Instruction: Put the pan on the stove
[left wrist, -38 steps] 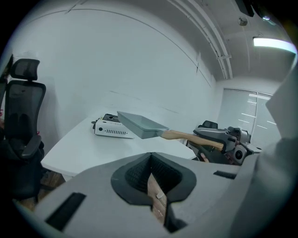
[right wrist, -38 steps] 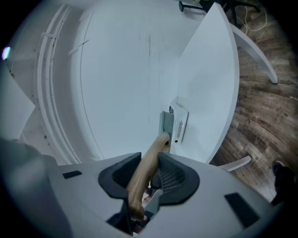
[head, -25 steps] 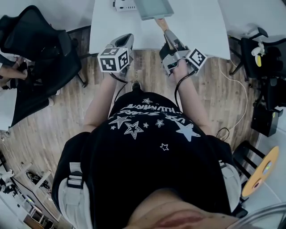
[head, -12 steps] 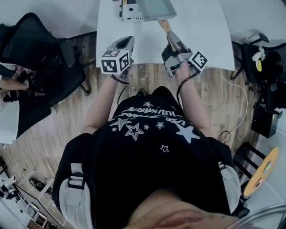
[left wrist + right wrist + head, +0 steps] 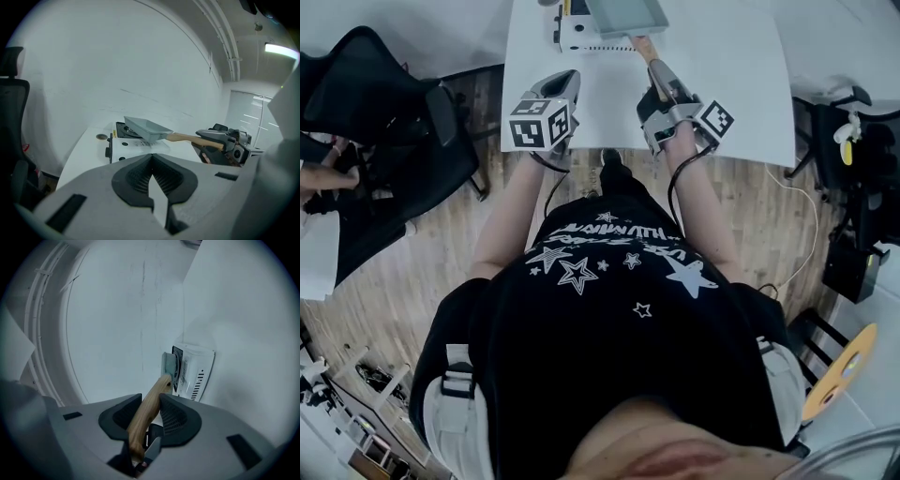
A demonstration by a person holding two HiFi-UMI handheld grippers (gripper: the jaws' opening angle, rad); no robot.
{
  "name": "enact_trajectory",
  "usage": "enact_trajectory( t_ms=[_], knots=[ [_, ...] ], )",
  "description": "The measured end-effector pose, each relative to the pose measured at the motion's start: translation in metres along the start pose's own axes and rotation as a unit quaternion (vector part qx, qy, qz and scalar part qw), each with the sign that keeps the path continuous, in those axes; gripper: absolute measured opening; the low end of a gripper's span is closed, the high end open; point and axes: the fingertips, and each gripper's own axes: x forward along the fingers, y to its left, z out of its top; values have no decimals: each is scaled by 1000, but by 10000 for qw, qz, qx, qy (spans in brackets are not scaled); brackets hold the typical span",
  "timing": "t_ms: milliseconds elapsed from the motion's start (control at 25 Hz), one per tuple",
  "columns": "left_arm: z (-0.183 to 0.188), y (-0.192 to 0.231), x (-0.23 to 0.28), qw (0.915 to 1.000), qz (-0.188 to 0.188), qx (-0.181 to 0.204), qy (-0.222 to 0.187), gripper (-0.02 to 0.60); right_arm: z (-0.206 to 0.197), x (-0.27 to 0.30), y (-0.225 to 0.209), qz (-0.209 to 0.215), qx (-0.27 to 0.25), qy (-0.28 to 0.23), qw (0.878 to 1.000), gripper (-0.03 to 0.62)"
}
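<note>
White table [image 5: 731, 103]: right gripper [image 5: 151, 404] clamps the pan [image 5: 623, 17] by its wooden handle [image 5: 142, 418], over the stove [image 5: 581, 39]; left gripper [image 5: 151, 159] closed, empty.

The head camera looks steeply down from well above, past the person's torso [image 5: 609, 309], with the white surface [image 5: 722, 84] along the frame's top edge. The left claw [image 5: 151, 159] camera sits low and close behind its jaws, facing across the surface; the right claw [image 5: 150, 399] camera does likewise, rolled sideways. All three views share the stove [image 5: 586, 37] and pan [image 5: 623, 14].
</note>
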Motion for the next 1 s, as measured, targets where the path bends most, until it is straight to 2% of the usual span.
enact_trajectory(
  t_ms=[440,680,1000],
  knots=[
    [29,21,43,9997,224,-42,-83,8,32,57,-11,-13,89,246,9997,120],
    [42,46,60,9991,375,-127,-130,8,41,91,-22,-139,77,392,9991,120],
    [49,61,77,9986,443,-222,-157,8,51,112,-30,-198,76,399,9990,120]
  ],
)
